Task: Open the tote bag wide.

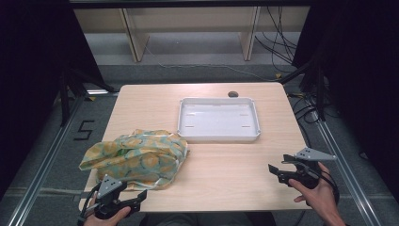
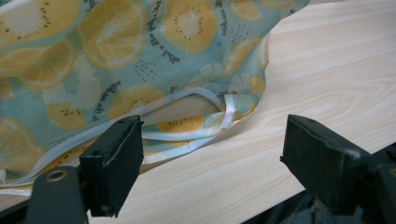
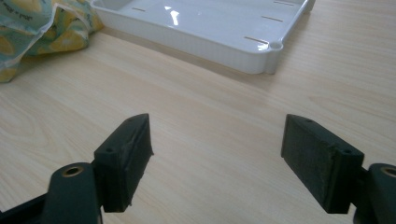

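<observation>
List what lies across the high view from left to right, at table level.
Left hand-held gripper at the near edge with jaws open, lemon-print cloth, white tray, right hand-held gripper with jaws open over the wooden table.

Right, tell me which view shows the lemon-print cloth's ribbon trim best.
The left gripper view: the white ribbon trim loops along the lemon-print cloth hem close up. The high view shows the whole crumpled cloth, trim indistinct; the right gripper view catches one corner.
</observation>
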Action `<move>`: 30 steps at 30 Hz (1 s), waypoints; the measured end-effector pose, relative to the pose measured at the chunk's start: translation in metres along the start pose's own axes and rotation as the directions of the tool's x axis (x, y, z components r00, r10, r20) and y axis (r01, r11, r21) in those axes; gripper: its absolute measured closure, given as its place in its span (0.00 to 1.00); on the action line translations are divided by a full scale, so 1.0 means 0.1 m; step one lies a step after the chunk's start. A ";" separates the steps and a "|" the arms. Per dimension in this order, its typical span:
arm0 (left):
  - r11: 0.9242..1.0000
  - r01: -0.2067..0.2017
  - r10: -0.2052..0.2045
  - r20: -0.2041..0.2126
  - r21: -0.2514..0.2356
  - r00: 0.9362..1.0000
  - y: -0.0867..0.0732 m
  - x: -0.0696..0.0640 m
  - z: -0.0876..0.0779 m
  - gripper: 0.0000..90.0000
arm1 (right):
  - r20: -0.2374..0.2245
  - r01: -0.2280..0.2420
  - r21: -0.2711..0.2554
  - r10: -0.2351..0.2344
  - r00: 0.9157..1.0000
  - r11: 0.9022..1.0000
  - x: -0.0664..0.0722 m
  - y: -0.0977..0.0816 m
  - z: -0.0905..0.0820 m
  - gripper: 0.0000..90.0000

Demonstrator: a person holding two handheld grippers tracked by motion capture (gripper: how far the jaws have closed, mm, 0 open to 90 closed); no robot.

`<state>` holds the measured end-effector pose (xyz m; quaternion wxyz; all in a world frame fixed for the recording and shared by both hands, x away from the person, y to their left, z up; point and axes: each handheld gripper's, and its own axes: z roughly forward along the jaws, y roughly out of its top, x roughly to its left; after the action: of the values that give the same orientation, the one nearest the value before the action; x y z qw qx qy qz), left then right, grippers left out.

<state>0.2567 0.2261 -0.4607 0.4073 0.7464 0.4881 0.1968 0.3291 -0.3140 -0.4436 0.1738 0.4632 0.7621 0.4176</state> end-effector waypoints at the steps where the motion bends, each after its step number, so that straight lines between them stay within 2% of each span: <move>1: 1.000 0.001 -0.001 0.002 0.000 1.000 0.00 0.00 0.00 0.22 | -0.002 -0.004 0.015 0.004 1.000 1.000 0.00 0.00 0.00 0.27; 2: 1.000 0.001 -0.001 0.002 0.000 1.000 0.00 0.00 0.00 0.22 | 0.002 0.006 0.005 -0.006 1.000 1.000 -0.01 0.00 0.00 0.27; 3: 1.000 -0.016 0.016 0.006 0.002 1.000 0.00 0.01 0.00 0.22 | -0.002 -0.001 0.010 0.001 1.000 1.000 0.00 0.00 0.00 0.27; 4: 1.000 0.008 -0.008 0.000 -0.002 1.000 0.00 -0.01 0.00 0.22 | 0.004 -0.002 0.012 0.002 1.000 1.000 0.00 0.00 0.01 0.26; 5: 1.000 0.006 -0.006 0.000 -0.001 1.000 0.00 -0.01 0.00 0.22 | 0.000 -0.002 0.015 0.002 1.000 1.000 0.00 0.00 0.01 0.25; 6: 1.000 0.005 -0.005 0.001 0.000 1.000 0.00 -0.01 0.00 0.22 | -0.012 0.031 0.002 -0.031 0.999 1.000 -0.03 0.00 0.02 0.25; 7: 1.000 0.003 -0.003 0.002 0.000 1.000 0.00 -0.01 0.00 0.22 | -0.012 0.038 -0.004 -0.038 0.999 0.999 -0.03 0.00 0.02 0.24; 8: 1.000 0.003 -0.003 0.002 0.000 1.000 0.00 -0.01 0.00 0.22 | -0.005 0.023 -0.005 -0.023 1.000 1.000 -0.01 0.00 0.02 0.24; 9: 1.000 0.005 -0.005 0.002 0.002 1.000 0.00 -0.01 0.00 0.22 | -0.016 0.045 -0.005 -0.045 0.999 0.999 -0.02 0.01 0.03 0.23; 10: 0.999 -0.035 0.035 0.008 0.005 0.999 0.01 0.02 0.00 0.22 | -0.014 0.053 -0.011 -0.053 0.999 0.999 -0.02 0.01 0.04 0.23; 11: 0.999 -0.032 0.032 0.007 0.005 0.999 0.01 0.02 0.00 0.22 | -0.023 0.029 0.007 -0.029 0.999 1.000 0.01 0.01 0.04 0.22; 12: 0.999 -0.032 0.032 0.007 0.005 0.999 0.01 0.02 0.00 0.22 | -0.023 0.041 -0.003 -0.041 0.999 0.999 0.02 0.01 0.05 0.22; 13: 1.000 -0.004 0.004 0.006 0.000 1.000 0.00 0.00 0.00 0.22 | -0.027 0.051 -0.002 -0.051 0.998 0.999 0.02 0.01 0.06 0.22; 14: 1.000 -0.004 0.004 0.006 0.000 1.000 0.00 0.00 0.00 0.22 | -0.027 0.051 -0.002 -0.051 0.998 0.999 0.02 0.01 0.06 0.22; 15: 1.000 -0.005 0.005 0.005 0.002 1.000 0.00 0.00 0.00 0.22 | -0.043 0.080 -0.008 -0.081 0.996 0.997 0.02 0.03 0.07 0.22; 16: 1.000 -0.005 0.005 0.005 0.002 1.000 0.00 0.00 0.00 0.22 | -0.043 0.080 -0.008 -0.081 0.996 0.997 0.02 0.03 0.07 0.22; 17: 1.000 -0.010 0.010 0.005 0.003 1.000 0.00 0.01 0.00 0.22 | -0.049 0.061 -0.013 -0.062 0.997 0.998 0.05 0.03 0.07 0.21; 18: 1.000 -0.005 0.005 0.002 0.007 1.000 0.00 0.01 0.00 0.22 | -0.057 0.066 -0.013 -0.067 0.996 0.998 0.07 0.04 0.08 0.21; 19: 1.000 0.015 -0.015 0.000 0.003 1.000 0.00 0.00 0.00 0.22 | -0.055 0.091 -0.024 -0.093 0.994 0.996 0.06 0.05 0.09 0.21; 20: 1.000 0.015 -0.015 0.000 0.003 1.000 0.00 0.00 0.00 0.22 | -0.071 0.081 -0.023 -0.082 0.994 0.996 0.08 0.06 0.09 0.21; 21: 1.000 -0.012 0.012 0.006 0.005 1.000 0.00 0.02 0.00 0.22 | -0.072 0.078 -0.017 -0.079 0.994 0.997 0.10 0.07 0.10 0.21; 22: 1.000 -0.025 0.025 0.001 0.009 1.000 0.00 0.03 -0.01 0.22 | -0.083 0.105 -0.029 -0.107 0.991 0.994 0.10 0.09 0.12 0.21; 23: 1.000 -0.026 0.026 0.003 0.008 1.000 0.00 0.03 -0.01 0.22 | -0.087 0.095 -0.015 -0.096 0.992 0.995 0.15 0.10 0.12 0.21; 24: 0.999 -0.038 0.038 -0.001 0.029 0.999 0.00 0.04 -0.02 0.22 | -0.097 0.101 -0.016 -0.102 0.990 0.995 0.16 0.12 0.14 0.20; 25: 1.000 0.006 -0.006 -0.003 0.012 1.000 -0.01 0.02 -0.01 0.22 | -0.111 0.106 -0.023 -0.108 0.988 0.994 0.21 0.14 0.17 0.20; 26: 1.000 0.016 -0.016 -0.002 0.005 1.000 -0.01 0.01 0.00 0.22 | -0.119 0.133 -0.037 -0.137 0.983 0.990 0.23 0.17 0.20 0.20; 27: 1.000 -0.016 0.016 0.002 0.009 1.000 0.00 0.03 -0.01 0.22 | -0.143 0.127 -0.026 -0.129 0.981 0.992 0.29 0.19 0.22 0.20; 28: 1.000 -0.016 0.016 0.002 0.009 1.000 0.00 0.03 -0.01 0.22 | -0.155 0.139 -0.020 -0.140 0.978 0.990 0.35 0.21 0.25 0.20; 29: 1.000 -0.014 0.014 -0.002 0.013 1.000 0.00 0.03 -0.01 0.22 | -0.166 0.160 -0.030 -0.163 0.973 0.987 0.40 0.24 0.29 0.20; 30: 1.000 0.017 -0.017 -0.006 0.012 1.000 -0.01 0.01 -0.01 0.22 | -0.190 0.188 -0.039 -0.192 0.963 0.981 0.44 0.27 0.35 0.20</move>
<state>0.2555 0.2276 -0.4608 0.4030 0.7441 0.4967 0.1930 0.3440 -0.2537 -0.4376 0.1431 0.3436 0.8120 0.4496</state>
